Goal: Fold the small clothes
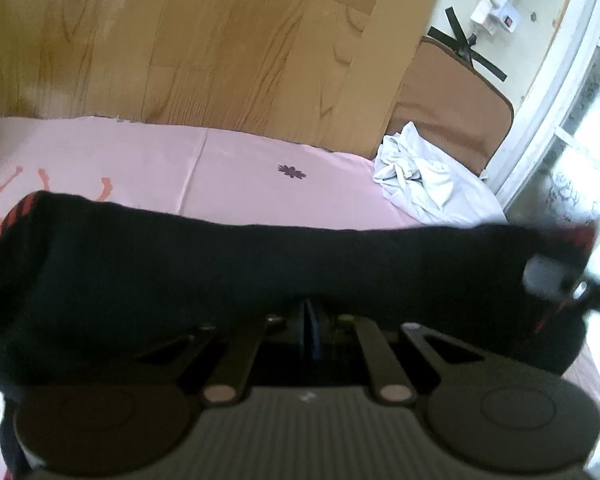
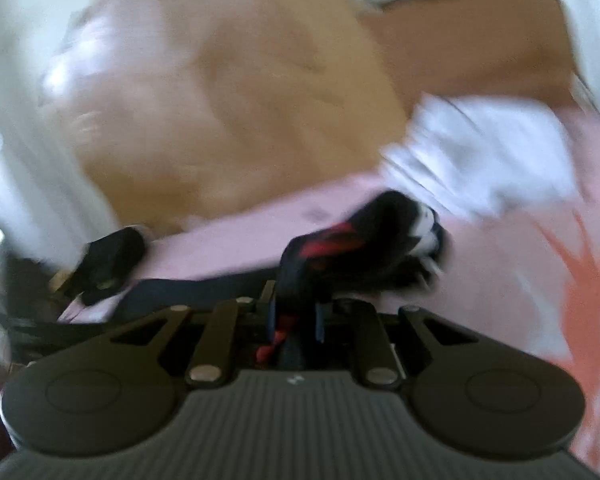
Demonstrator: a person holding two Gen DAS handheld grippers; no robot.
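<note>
A black sock with red marks point(image 1: 260, 264) stretches across the left wrist view above the pink sheet point(image 1: 228, 164). My left gripper point(image 1: 309, 322) is shut on the sock's lower edge; its fingertips are mostly hidden by the cloth. My right gripper shows at the sock's right end in that view point(image 1: 556, 280). In the blurred right wrist view, my right gripper point(image 2: 294, 320) is shut on the sock's black and red end point(image 2: 364, 236), which bunches up in front of it. The left gripper point(image 2: 104, 264) shows at the left of that view.
A crumpled white garment point(image 1: 412, 176) lies on the sheet at the far right, also in the right wrist view point(image 2: 480, 152). A wooden headboard point(image 1: 180, 40) stands behind the bed. A brown cushion point(image 1: 452, 112) and a wall socket point(image 1: 496, 16) are at the right.
</note>
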